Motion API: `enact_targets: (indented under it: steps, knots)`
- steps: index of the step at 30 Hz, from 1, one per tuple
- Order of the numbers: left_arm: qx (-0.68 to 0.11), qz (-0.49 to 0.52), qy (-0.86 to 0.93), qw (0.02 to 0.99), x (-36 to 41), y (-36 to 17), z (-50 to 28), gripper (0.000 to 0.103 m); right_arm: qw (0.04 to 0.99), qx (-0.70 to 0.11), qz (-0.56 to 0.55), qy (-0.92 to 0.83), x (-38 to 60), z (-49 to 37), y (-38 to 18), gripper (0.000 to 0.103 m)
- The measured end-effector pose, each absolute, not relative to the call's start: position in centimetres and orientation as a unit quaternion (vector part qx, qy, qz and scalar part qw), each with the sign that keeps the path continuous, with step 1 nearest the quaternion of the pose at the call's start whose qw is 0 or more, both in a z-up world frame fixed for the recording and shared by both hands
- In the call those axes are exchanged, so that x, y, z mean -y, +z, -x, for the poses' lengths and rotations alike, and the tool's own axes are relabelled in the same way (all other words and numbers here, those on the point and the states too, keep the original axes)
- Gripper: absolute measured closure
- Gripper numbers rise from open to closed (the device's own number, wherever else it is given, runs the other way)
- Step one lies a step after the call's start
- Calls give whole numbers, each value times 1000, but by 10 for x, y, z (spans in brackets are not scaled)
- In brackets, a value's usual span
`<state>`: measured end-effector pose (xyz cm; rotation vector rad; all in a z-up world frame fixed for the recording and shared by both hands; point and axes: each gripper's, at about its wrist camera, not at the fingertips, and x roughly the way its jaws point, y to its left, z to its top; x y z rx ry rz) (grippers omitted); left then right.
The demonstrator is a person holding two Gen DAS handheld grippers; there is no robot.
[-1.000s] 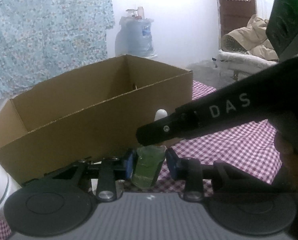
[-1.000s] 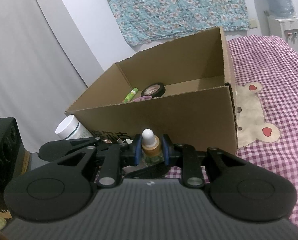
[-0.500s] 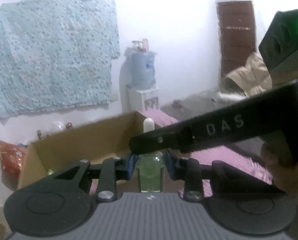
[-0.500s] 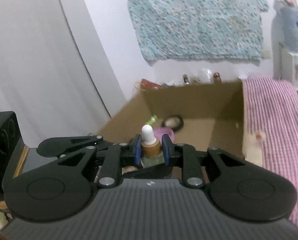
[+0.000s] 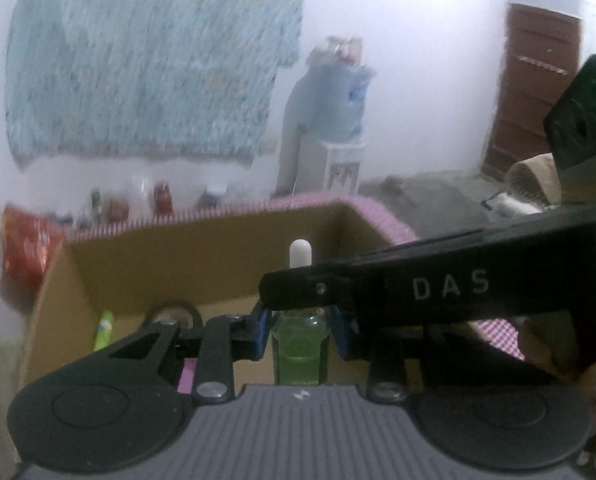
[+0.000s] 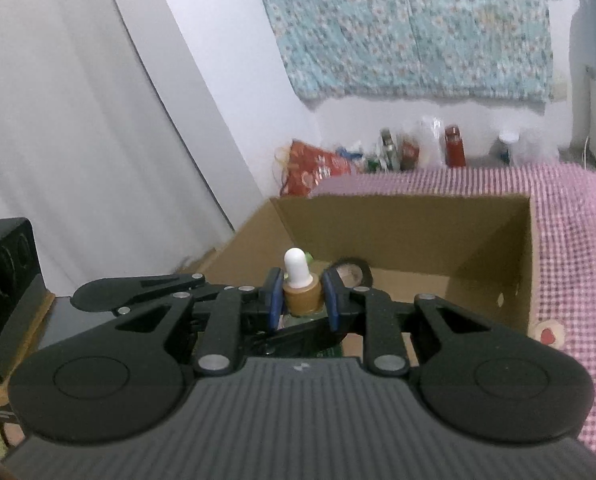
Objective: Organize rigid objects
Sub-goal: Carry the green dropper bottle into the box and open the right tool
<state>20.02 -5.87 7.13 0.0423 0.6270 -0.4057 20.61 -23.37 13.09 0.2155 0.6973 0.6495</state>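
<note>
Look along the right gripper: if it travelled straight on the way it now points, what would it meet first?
Probably the inside of the open brown cardboard box: the right gripper, shut on the green glass dropper bottle, aims down into it near a black tape roll. Depth is uncertain.

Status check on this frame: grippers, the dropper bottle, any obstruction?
Left gripper shut on dropper bottle body; right gripper shut on its cap. Bottle upright before cardboard box. Nothing blocking.
</note>
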Motion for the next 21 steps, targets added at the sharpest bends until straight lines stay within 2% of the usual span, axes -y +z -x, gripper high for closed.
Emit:
enact_targets:
  steps: [6, 13, 15, 17, 21]
  knots:
    - [-358, -6, -180, 916, 54, 55, -220, 68, 867, -372, -101, 315, 220, -232, 95, 83]
    - [-373, 8, -179, 910, 46, 44, -209, 48, 862, -386, -83, 317, 204, -239, 74, 79]
    - [-369, 11, -183, 911, 43, 45, -204, 46, 867, -382, -63, 314, 200, -239, 74, 77]
    - [-359, 4, -188, 914, 45, 48, -198, 37, 875, -369, -42, 312, 199, -234, 77, 76]
    - [-341, -10, -194, 920, 50, 56, -186, 35, 880, -360, -48, 308, 202, -229, 85, 70]
